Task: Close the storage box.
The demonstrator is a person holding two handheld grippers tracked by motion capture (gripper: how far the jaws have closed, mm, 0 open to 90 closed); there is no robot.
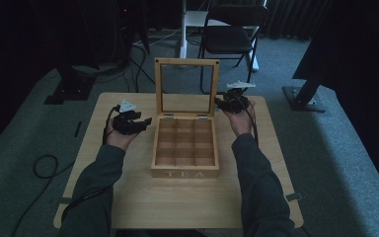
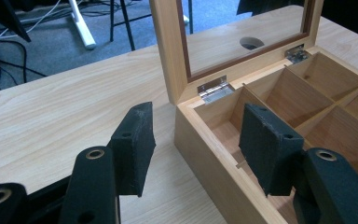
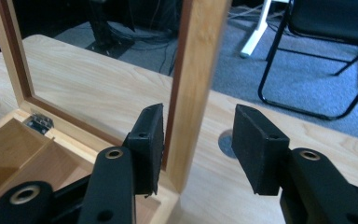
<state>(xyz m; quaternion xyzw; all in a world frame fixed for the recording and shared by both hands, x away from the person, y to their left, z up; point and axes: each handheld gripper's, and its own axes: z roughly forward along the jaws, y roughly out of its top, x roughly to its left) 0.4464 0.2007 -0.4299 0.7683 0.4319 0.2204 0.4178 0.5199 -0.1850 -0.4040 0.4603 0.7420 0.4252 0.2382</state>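
Both forearms, in dark sleeves, reach forward from the near edge of the wooden bench (image 1: 128,197), one on each side of a wooden tea box (image 1: 185,153) that sits at the bench's middle with its glass-paned lid (image 1: 186,88) standing upright at the back. The left hand (image 1: 120,137) rests on the bench just left of the box and holds the left gripper (image 1: 137,123) pointing toward the box's left wall; in the left gripper view its fingers (image 2: 133,147) are wide apart, one over bare bench and one over the box's rear left compartment, clamping nothing. The right hand (image 1: 239,121) is stretched further forward, holding the right gripper (image 1: 225,102) at the lid's right edge. In the right gripper view its fingers (image 3: 147,147) stand apart on either side of the lid's upright frame post; the inner one is just beside the wood, the outer one is clear of it. The box's front wall carries the letters "TEA". A black folding chair (image 1: 229,34) stands on the carpet beyond the bench
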